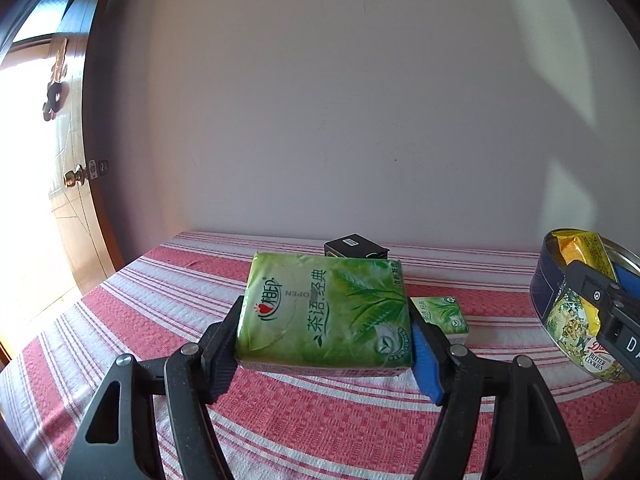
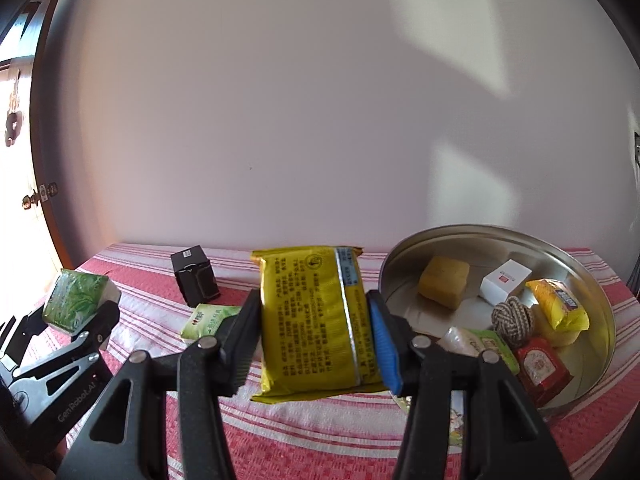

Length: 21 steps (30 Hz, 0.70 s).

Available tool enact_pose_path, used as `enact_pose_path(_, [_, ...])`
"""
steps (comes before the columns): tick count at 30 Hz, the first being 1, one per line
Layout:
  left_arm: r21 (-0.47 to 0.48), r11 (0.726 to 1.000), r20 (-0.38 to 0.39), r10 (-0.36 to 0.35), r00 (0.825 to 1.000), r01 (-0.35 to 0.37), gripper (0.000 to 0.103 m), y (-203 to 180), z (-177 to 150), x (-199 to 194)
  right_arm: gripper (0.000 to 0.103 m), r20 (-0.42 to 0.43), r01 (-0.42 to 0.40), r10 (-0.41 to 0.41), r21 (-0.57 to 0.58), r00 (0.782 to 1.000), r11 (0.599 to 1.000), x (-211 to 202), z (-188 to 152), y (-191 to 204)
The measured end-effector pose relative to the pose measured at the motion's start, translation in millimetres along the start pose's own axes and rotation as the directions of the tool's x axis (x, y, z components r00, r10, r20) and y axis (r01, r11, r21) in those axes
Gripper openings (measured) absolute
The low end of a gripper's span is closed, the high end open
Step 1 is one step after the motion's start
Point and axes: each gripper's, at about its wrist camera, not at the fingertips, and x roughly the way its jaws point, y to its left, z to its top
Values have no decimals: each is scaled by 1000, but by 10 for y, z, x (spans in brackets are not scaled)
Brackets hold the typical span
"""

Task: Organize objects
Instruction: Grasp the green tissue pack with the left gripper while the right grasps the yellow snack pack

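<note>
Green tissue pack [image 1: 324,312] clamped in left gripper [image 1: 326,344] jaws, held above striped bench [image 1: 160,280]. Yellow packet [image 2: 316,320] clamped in right gripper [image 2: 314,344] jaws, just left of open cookie tin [image 2: 600,308]. Small green tissue pack [image 2: 206,320] and black box [image 2: 196,280] on bench beyond.

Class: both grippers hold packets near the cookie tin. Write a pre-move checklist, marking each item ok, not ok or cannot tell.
1. Left gripper clamped on green tissue pack: ok.
2. Right gripper clamped on yellow packet: ok.
3. Tin open: ok.
4. Free floor space in tin, at its back left: ok.
5. Both packets fit inside: cannot tell.
6. Small green pack and black box left on cloth: not ok.
</note>
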Motion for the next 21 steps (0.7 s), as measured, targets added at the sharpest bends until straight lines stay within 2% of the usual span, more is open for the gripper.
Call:
enact_pose_path(10, [-4,1000,-9,0,1000,0,73,-243,-50,-148,52,29,30,-30,7,999,1000,-187,-3,-172])
enact_pose_path(21, [-9,998,-39,-62,997,62,73,-510,-75,-231,52,67,74,-75,11,995,997,-327,9,-376])
